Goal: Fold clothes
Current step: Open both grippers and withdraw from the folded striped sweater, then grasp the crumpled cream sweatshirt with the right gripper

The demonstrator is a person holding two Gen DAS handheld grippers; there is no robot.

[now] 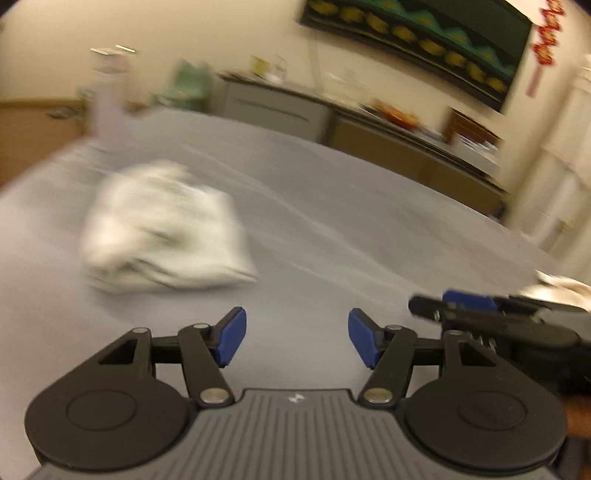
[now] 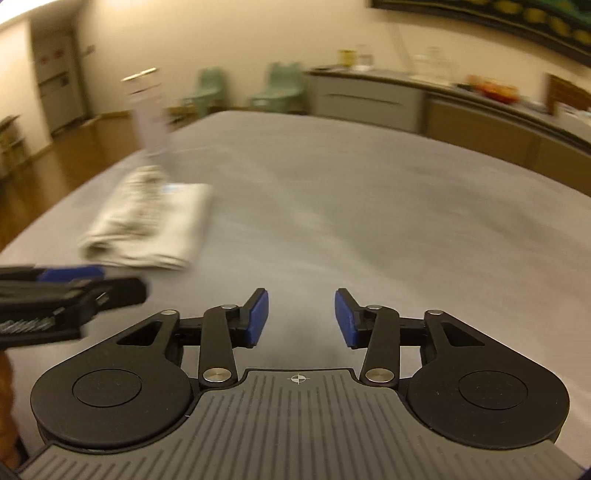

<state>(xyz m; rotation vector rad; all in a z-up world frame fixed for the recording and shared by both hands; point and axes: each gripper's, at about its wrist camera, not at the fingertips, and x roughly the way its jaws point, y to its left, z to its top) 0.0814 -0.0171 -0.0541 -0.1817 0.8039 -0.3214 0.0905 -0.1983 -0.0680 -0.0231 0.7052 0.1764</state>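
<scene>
A folded white garment with a dark print (image 1: 162, 229) lies on the grey bed sheet (image 1: 332, 221), ahead and to the left of my left gripper (image 1: 297, 338). That gripper is open and holds nothing. The same folded garment (image 2: 147, 218) shows at the left of the right wrist view, well clear of my right gripper (image 2: 301, 317), which is also open and empty. Each gripper shows from the side in the other's view: the right gripper (image 1: 458, 306) and the left gripper (image 2: 74, 284). Another pale cloth (image 1: 561, 288) peeks in at the right edge. Both views are motion-blurred.
A low cabinet (image 2: 369, 99) with clutter on top runs along the far wall. Two green chairs (image 2: 277, 85) stand beyond the bed. A pale upright object (image 2: 147, 110) stands at the bed's far left corner. Wooden floor (image 2: 55, 166) lies to the left. A dark picture (image 1: 417, 33) hangs on the wall.
</scene>
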